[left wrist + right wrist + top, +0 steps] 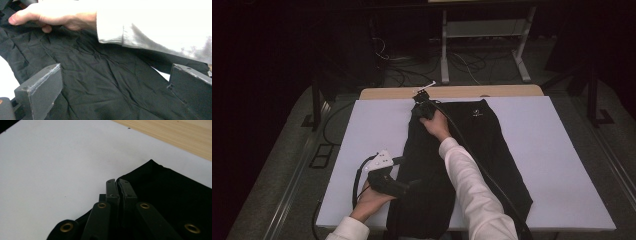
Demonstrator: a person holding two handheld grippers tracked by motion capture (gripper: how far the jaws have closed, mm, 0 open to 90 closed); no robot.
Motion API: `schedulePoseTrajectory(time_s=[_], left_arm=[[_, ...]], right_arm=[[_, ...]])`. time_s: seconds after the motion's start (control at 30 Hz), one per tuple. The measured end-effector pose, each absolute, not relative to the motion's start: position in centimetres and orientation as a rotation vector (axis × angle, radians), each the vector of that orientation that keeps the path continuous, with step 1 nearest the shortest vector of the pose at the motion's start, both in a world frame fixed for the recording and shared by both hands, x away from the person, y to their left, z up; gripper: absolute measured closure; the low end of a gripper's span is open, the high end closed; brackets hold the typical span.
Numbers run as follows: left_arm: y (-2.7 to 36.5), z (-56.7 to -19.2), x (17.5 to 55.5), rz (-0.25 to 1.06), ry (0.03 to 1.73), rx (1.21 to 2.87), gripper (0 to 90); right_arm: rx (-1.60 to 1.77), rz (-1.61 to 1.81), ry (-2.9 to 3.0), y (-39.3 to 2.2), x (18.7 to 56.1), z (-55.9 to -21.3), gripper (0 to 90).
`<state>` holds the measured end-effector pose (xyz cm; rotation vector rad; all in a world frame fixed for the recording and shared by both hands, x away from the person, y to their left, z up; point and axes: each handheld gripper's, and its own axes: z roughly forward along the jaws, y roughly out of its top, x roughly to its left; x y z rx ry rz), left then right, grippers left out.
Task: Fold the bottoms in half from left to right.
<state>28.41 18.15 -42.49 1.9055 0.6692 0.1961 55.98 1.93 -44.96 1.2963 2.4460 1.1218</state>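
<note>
Fingers (119, 185) of the right gripper (423, 107) are pressed together at the far edge of the black trousers (472, 150); whether cloth sits between them I cannot tell. Largest is the white-covered desk (557, 150), on which the trousers lie lengthwise, partly folded. Over their near part the left gripper (412, 184) holds its fingers (40, 87) spread wide above the cloth.

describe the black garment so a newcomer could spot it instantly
Start at the white sheet covering the table. The black garment lies down its middle, running from the far edge to the near edge, with both grippers on it. It is the sole dark cloth there, with a small white logo near its far end.
</note>
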Motion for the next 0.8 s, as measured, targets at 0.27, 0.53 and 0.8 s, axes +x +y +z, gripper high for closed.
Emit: schedulePoseTrajectory(time_s=[0.27, 0.53, 0.8], left_arm=[[18.1, -42.5, 28.4, 0.198, 0.69, 1.907, 0.0], [18.4, -42.4, 28.1, 0.209, 0.704, 1.906, 0.0], [18.2, -42.6, 28.1, 0.189, 0.732, 1.924, 0.0]], right_arm=[[1.282, 1.131, 2.434, 1.0, 55.4, -44.6, 86.1], [1.238, 1.169, 2.42, 0.0, 54.6, -44.1, 86.1], [1.231, 1.174, 2.422, -0.9, 54.2, -44.2, 86.1]])
